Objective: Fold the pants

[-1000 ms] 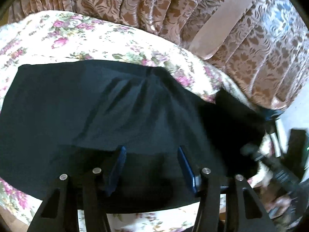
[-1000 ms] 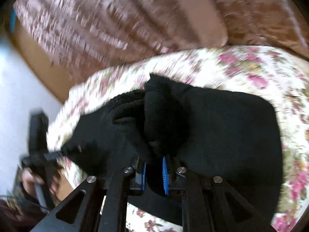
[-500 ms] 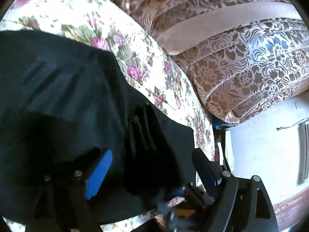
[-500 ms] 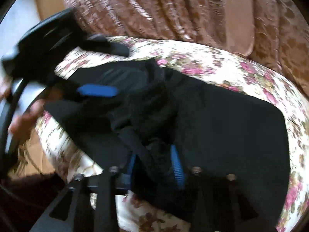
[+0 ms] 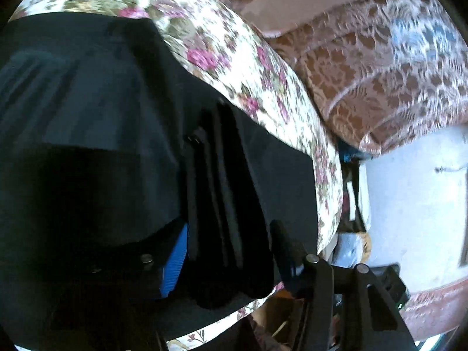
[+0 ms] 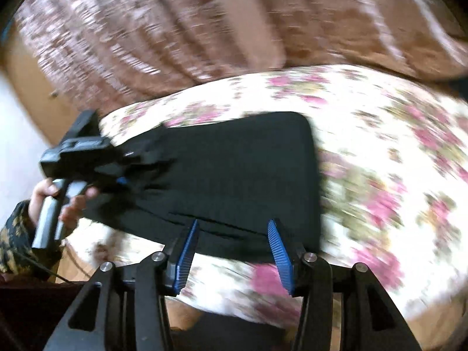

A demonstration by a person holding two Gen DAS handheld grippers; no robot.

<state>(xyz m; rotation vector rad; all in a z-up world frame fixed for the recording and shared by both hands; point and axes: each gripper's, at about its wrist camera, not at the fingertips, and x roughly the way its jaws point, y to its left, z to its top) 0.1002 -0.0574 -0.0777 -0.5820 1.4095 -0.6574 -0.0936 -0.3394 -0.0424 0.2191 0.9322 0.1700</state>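
The black pants [image 6: 239, 175] lie folded on the floral bedspread [image 6: 380, 152]. In the left wrist view the pants [image 5: 87, 117] fill the left half, with a bunched, ribbed waistband fold [image 5: 222, 210] sitting between my left fingers. My left gripper [image 5: 228, 251] has its jaws around this bunch, still somewhat apart; whether they pinch it I cannot tell. It also shows in the right wrist view [image 6: 122, 172] at the pants' left end. My right gripper [image 6: 232, 251] is open and empty, just above the pants' near edge.
Brown patterned curtains [image 6: 175, 29] hang behind the bed. The bed's edge [image 5: 330, 204] drops off to the right in the left wrist view, with clutter on the floor and a white wall [image 5: 415, 204] beyond.
My right gripper let go of the bunched fabric, opened and pulled back. My left gripper swung right onto the bunched waistband end and its jaws narrowed around it.
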